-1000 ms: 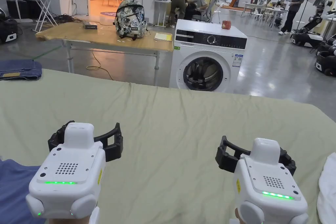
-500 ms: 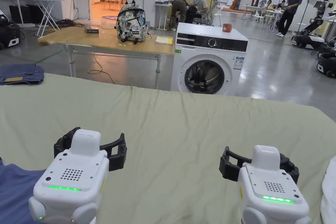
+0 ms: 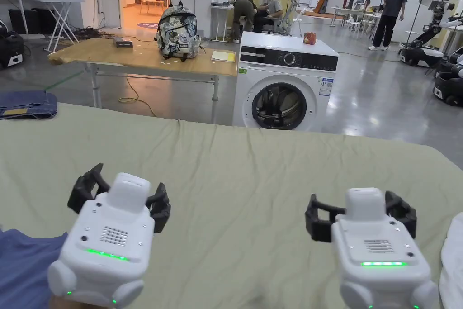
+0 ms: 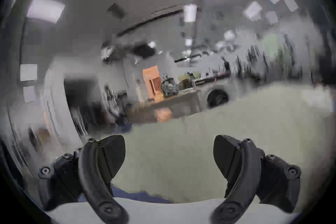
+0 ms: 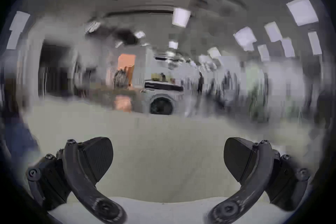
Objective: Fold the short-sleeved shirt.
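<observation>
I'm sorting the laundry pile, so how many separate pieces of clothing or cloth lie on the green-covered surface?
3: folded blue fabric at the far left edge, blue cloth at the near left by the left gripper, white cloth at the right edge. More may lie outside the frame.

Left gripper [image 3: 118, 192] and right gripper [image 3: 361, 211] hang side by side, well apart, both pointing forward and away from the person. Each has its jaws spread wide with nothing between them; the left one is tilted slightly to its right
</observation>
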Tool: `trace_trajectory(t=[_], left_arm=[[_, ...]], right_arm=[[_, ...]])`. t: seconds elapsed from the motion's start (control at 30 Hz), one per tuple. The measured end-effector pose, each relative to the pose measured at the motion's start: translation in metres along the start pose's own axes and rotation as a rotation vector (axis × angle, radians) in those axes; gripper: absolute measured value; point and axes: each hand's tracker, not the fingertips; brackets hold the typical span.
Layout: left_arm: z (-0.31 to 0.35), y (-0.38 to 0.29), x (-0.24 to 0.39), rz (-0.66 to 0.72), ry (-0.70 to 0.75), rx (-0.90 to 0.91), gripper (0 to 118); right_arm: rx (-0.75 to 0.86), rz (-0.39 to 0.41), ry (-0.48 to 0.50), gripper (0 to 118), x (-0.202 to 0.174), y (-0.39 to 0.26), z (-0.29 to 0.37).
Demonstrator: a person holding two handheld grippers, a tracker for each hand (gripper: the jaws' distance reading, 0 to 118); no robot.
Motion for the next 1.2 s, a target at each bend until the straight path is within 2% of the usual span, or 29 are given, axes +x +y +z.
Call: trace_trajectory(t=[0.07, 0.1, 0.13, 0.2, 0.27, 0.3, 0.33, 0.37, 0.43, 0.5, 0.6, 0.7, 0.77, 0.8, 0.87, 0.97, 1.13, 1.2], left_arm=[[0.001, -0.002, 0.008, -0.177, 0.003, 0.037, 101], [0.000, -0.003, 0.010, -0.244, 0.014, 0.039, 101], [0.000, -0.005, 0.010, -0.302, 0.022, 0.044, 101], [0.000, -0.011, 0.012, -0.444, 0.070, 0.053, 100], [0.001, -0.018, 0.011, -0.518, 0.111, 0.072, 101], [0.002, -0.019, 0.009, -0.496, 0.096, 0.075, 101], [0.004, -0.017, 0.006, -0.471, 0.079, 0.072, 100], [0.005, -0.014, 0.002, -0.391, 0.046, 0.065, 100], [0.006, -0.007, -0.010, -0.132, -0.035, 0.054, 100], [0.003, -0.002, -0.024, 0.165, -0.101, -0.001, 100], [-0.002, -0.005, -0.044, 0.525, -0.139, -0.058, 100], [-0.007, -0.019, -0.049, 0.735, -0.131, -0.066, 100], [-0.007, -0.022, -0.050, 0.777, -0.127, -0.068, 100], [-0.006, -0.022, -0.049, 0.777, -0.132, -0.052, 100], [-0.002, -0.019, -0.045, 0.761, -0.127, -0.036, 100], [0.003, -0.013, -0.043, 0.717, -0.135, -0.002, 100], [0.010, -0.003, -0.041, 0.583, -0.134, 0.050, 100], [0.012, 0.000, -0.038, 0.514, -0.102, 0.045, 100]], right_arm=[[0.037, 0.369, -0.037, 118, -0.018, -0.005, -0.001], [0.056, 0.516, -0.044, 118, -0.024, -0.004, 0.005], [0.076, 0.615, -0.045, 118, -0.026, -0.007, 0.006], [0.115, 0.778, -0.080, 118, -0.029, -0.013, 0.007], [0.144, 0.902, -0.125, 118, -0.029, -0.020, 0.008], [0.153, 0.935, -0.151, 118, -0.031, -0.022, 0.007], [0.145, 0.926, -0.150, 118, -0.029, -0.025, 0.005], [0.136, 0.884, -0.137, 118, -0.027, -0.024, 0.004], [0.073, 0.671, -0.103, 118, -0.024, -0.015, 0.002], [-0.011, 0.369, -0.024, 118, -0.011, -0.005, 0.002], [-0.101, -0.096, 0.081, 118, 0.008, -0.004, -0.001], [-0.149, -0.464, 0.080, 118, 0.020, -0.010, -0.002], [-0.158, -0.610, 0.061, 118, 0.018, -0.015, 0.008], [-0.158, -0.638, 0.033, 118, 0.016, -0.015, 0.009], [-0.137, -0.658, 0.037, 118, 0.011, -0.014, 0.014], [-0.130, -0.617, 0.019, 118, 0.005, -0.011, 0.018], [-0.073, -0.474, 0.020, 118, -0.004, -0.004, 0.021], [-0.066, -0.468, 0.017, 118, -0.005, -0.001, 0.024]])
